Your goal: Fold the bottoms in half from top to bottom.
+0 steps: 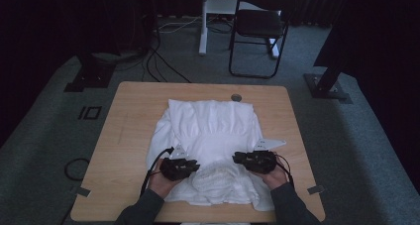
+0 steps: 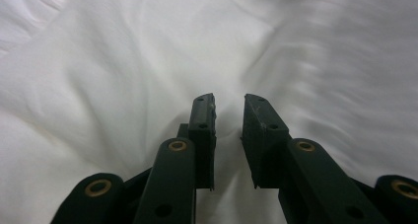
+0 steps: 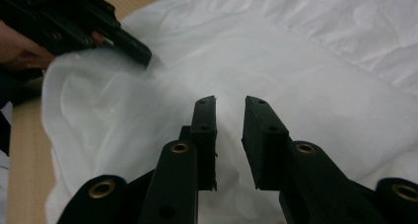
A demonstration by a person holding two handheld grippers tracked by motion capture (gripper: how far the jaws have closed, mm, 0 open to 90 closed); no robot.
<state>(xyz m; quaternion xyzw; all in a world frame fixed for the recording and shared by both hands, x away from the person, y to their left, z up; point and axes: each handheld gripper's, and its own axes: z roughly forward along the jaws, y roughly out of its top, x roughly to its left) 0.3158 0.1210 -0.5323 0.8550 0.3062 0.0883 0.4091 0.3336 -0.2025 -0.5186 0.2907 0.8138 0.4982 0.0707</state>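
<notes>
Garment (image 1: pixel 210 131) white, on table (image 1: pixel 129 116) | left tool (image 2: pixel 229 110), right tool (image 3: pixel 229 110) over it, jaws seemingly slightly apart, empty

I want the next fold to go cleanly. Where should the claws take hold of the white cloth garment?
Probably at the bunched near hem of the white cloth garment, one claw from each side, coming in low and level. That rumpled ridge stands up off the wooden table, so it offers a pinchable fold.

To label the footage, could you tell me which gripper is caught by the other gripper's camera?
The left gripper, at the upper left of the right gripper view, over the edge of the white garment.
</notes>
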